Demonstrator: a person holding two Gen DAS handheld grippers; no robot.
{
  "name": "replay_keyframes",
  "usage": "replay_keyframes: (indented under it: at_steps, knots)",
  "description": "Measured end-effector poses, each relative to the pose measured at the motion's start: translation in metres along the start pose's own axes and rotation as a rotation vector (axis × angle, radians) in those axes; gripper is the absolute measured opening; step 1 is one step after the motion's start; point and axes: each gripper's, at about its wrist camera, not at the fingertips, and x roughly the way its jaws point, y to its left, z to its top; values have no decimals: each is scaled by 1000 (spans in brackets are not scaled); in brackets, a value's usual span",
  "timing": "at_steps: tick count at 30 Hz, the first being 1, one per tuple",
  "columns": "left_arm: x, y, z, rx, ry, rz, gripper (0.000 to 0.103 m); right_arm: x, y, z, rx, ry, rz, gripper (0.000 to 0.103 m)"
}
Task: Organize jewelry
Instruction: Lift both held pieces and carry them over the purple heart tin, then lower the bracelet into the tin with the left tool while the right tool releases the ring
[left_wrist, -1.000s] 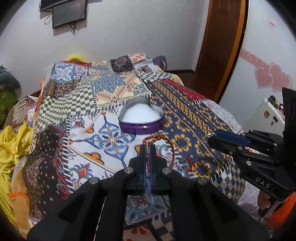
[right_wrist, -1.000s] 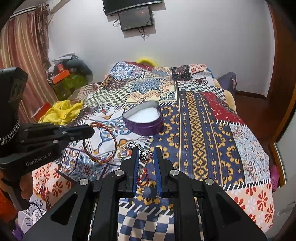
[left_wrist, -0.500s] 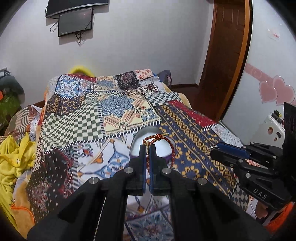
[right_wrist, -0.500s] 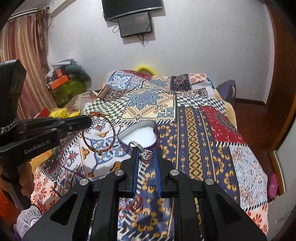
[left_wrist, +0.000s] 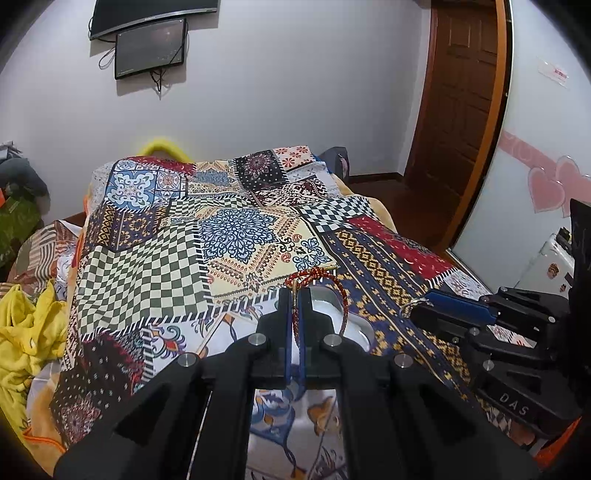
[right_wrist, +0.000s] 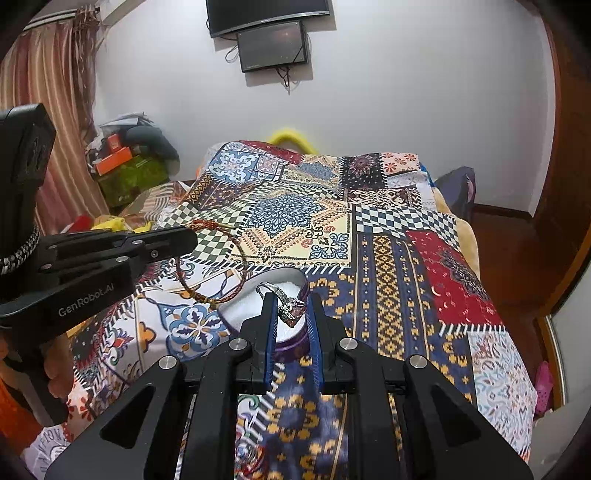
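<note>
A silver ring (right_wrist: 286, 304) is pinched in the right gripper (right_wrist: 291, 314) above the white-lined purple box (right_wrist: 258, 314) on the bed (right_wrist: 406, 258), toward its near edge. Beside it, the left gripper (left_wrist: 295, 299) clamps a red braided bracelet (left_wrist: 325, 286) over the same box.

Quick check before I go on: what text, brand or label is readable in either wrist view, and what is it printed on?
"GenRobot.AI": on the side of the left gripper, right wrist view.
"DAS": on the body of the right gripper, left wrist view.
Wall sign near the door: red marks, too small to read.
White cloth at the lower left: partial letters, cut off, unreadable.
Stickers on the white appliance: too small to read.
</note>
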Motion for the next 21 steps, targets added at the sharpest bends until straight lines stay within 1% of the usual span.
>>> replay_keyframes:
  at_steps: [7, 13, 16, 21]
  knots:
    - [30, 2, 3, 1, 45, -17, 1, 20, 2, 2, -24, 33, -1, 14]
    - [57, 2, -3, 3, 100, -17, 1, 42, -1, -2, -4, 104, 32, 14]
    - [66, 4, -7, 5, 127, -13, 1, 47, -1, -4, -12, 124, 39, 14]
    - [77, 8, -12, 13, 163, 13, 1, 53, 0, -6, -39, 133, 20, 14]
